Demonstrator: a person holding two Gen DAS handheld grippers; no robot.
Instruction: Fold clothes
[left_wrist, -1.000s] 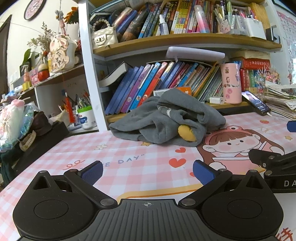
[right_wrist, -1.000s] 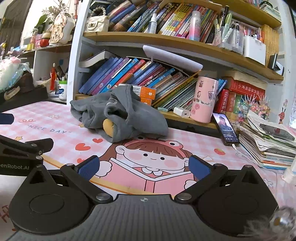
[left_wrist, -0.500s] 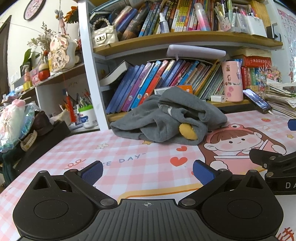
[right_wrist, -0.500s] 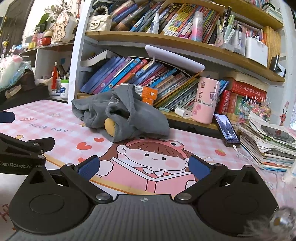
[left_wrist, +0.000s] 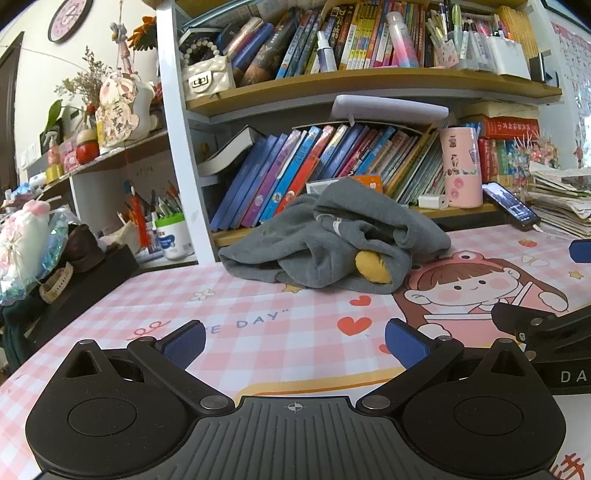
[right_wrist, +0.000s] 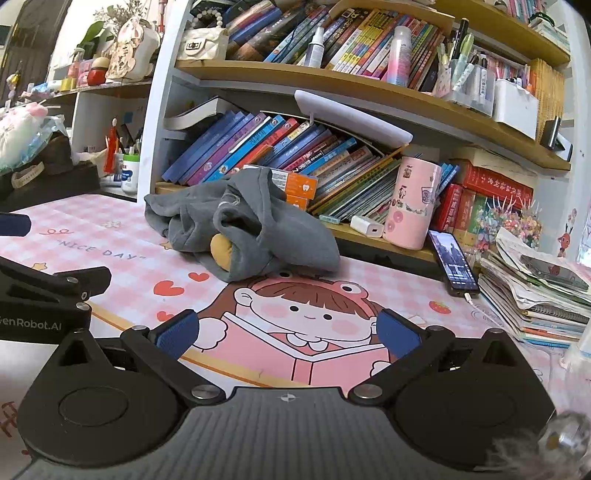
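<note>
A crumpled grey garment (left_wrist: 332, 243) with a yellow patch (left_wrist: 371, 265) lies in a heap at the back of the pink checked desk mat (left_wrist: 229, 314), against the bookshelf. It also shows in the right wrist view (right_wrist: 243, 232). My left gripper (left_wrist: 293, 341) is open and empty, low over the mat, well short of the garment. My right gripper (right_wrist: 288, 334) is open and empty, over the cartoon girl print (right_wrist: 306, 314). Each gripper shows at the edge of the other's view.
A bookshelf (left_wrist: 332, 177) full of books stands right behind the garment. A pink cup (right_wrist: 412, 203), a phone (right_wrist: 452, 258) and a stack of papers (right_wrist: 535, 288) sit at the right. A black box with clutter (left_wrist: 74, 273) is at the left edge.
Both grippers have crept slightly forward toward the garment; it looks a little nearer. Both stay open. The garment has not moved.
</note>
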